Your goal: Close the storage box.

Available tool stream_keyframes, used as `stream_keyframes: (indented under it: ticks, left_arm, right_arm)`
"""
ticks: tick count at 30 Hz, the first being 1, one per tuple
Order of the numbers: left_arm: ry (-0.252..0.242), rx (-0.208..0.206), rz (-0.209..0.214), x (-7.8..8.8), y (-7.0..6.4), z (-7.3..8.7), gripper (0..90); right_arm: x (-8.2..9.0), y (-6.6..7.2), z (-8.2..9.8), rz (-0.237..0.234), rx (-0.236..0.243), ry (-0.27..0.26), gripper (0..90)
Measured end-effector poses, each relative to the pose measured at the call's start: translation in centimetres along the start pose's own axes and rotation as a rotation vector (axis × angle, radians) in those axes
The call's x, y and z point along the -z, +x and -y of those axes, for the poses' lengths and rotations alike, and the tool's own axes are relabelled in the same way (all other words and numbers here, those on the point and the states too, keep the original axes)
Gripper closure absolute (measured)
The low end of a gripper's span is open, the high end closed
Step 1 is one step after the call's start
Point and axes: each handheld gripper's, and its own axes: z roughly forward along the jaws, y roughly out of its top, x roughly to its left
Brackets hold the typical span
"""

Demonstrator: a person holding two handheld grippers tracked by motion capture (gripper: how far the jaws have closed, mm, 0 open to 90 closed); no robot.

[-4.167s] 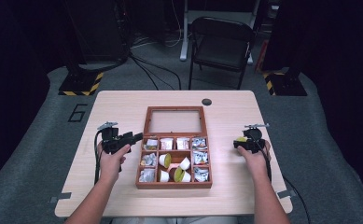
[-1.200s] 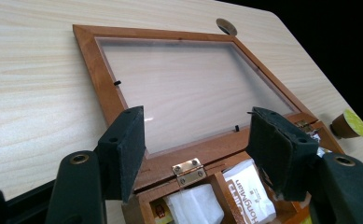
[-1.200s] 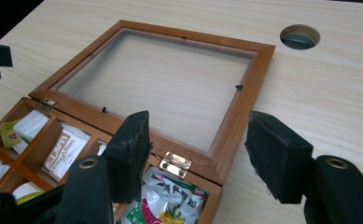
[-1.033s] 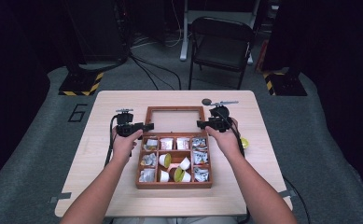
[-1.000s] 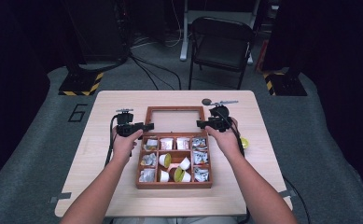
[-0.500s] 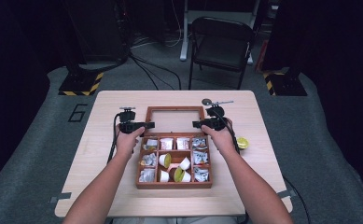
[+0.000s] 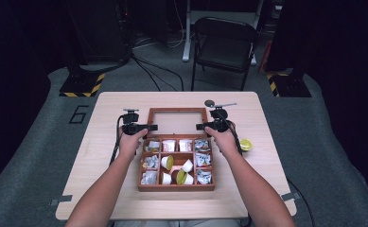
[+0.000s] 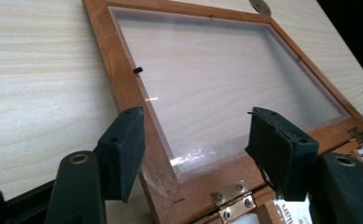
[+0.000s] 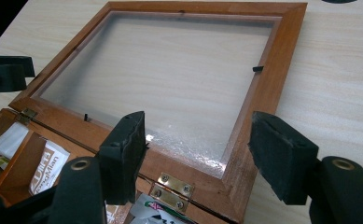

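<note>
Astride lid (image 7: 177,121) corners, both grippers.

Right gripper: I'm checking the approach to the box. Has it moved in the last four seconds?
Yes. The right gripper moved from the table's right edge inward and away from the person, to the open lid's right side.

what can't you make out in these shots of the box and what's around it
- High view: sachets in the box are too small to read.
- Right gripper view: sachet print is cut off by a divider.
- High view: dark disc is too small to identify.
- High view: yellow-green object is partly behind the right forearm.
</note>
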Motion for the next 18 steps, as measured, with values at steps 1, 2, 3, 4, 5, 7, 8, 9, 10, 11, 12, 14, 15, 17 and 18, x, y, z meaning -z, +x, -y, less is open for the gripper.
stream_keyframes:
  ticks: [1, 2, 3, 4, 5, 7, 8, 9, 10, 11, 12, 14, 15, 17, 18]
  left_arm:
    - [-0.002, 0.004, 0.003, -0.01, 0.03, -0.01, 36.3]
    - [-0.001, 0.002, 0.001, -0.02, 0.04, -0.01, 36.4]
    - [0.000, 0.000, 0.000, -0.03, 0.05, 0.00, 36.3]
    - [-0.004, 0.000, -0.001, -0.10, 0.06, 0.03, 36.4]
    - [-0.001, 0.004, -0.001, -0.12, 0.06, 0.04, 36.3]
    - [0.004, -0.005, -0.002, -0.16, 0.07, 0.08, 36.3]
    - [0.000, 0.002, -0.003, -0.19, 0.00, 0.10, 36.3]
    - [0.005, -0.008, -0.002, -0.18, 0.03, 0.08, 36.3]
    - [0.003, -0.010, -0.002, -0.21, 0.01, 0.09, 36.3]
    - [0.003, -0.006, -0.001, -0.22, -0.05, 0.11, 36.3]
    - [0.005, -0.005, 0.001, -0.23, -0.07, 0.11, 36.3]
    - [0.001, -0.009, 0.001, -0.28, -0.12, 0.12, 36.3]
    - [0.000, -0.011, -0.001, -0.30, -0.15, 0.13, 36.3]
    - [0.004, -0.020, -0.003, -0.27, -0.12, 0.12, 36.3]
    - [0.005, -0.023, -0.003, -0.24, -0.08, 0.11, 36.3]
  right_arm:
    - [-0.05, -0.02, 0.01, 0.001, 0.000, 0.003, 36.1]
    - [-0.10, -0.03, 0.02, 0.001, -0.001, 0.005, 36.0]
    - [-0.18, -0.05, 0.05, 0.002, 0.000, 0.008, 35.9]
    - [-0.24, -0.05, 0.07, 0.006, -0.002, 0.011, 35.8]
    - [-0.30, -0.11, 0.10, 0.008, 0.000, 0.013, 35.8]
    - [-0.44, -0.16, 0.15, 0.013, 0.000, 0.021, 35.6]
    - [-0.51, -0.20, 0.17, 0.017, 0.001, 0.024, 35.5]
    - [-0.54, -0.23, 0.18, 0.018, 0.000, 0.026, 35.5]
    - [-0.59, -0.27, 0.19, 0.018, -0.003, 0.029, 35.5]
    - [-0.65, -0.30, 0.20, 0.021, -0.005, 0.032, 35.5]
    - [-0.71, -0.32, 0.22, 0.021, -0.007, 0.035, 35.5]
    - [-0.81, -0.32, 0.25, 0.022, -0.005, 0.037, 35.5]
    - [-0.84, -0.28, 0.26, 0.023, -0.008, 0.040, 35.5]
    - [-0.94, -0.25, 0.29, 0.024, -0.008, 0.042, 35.5]
    - [-0.97, -0.27, 0.31, 0.022, -0.003, 0.041, 35.5]
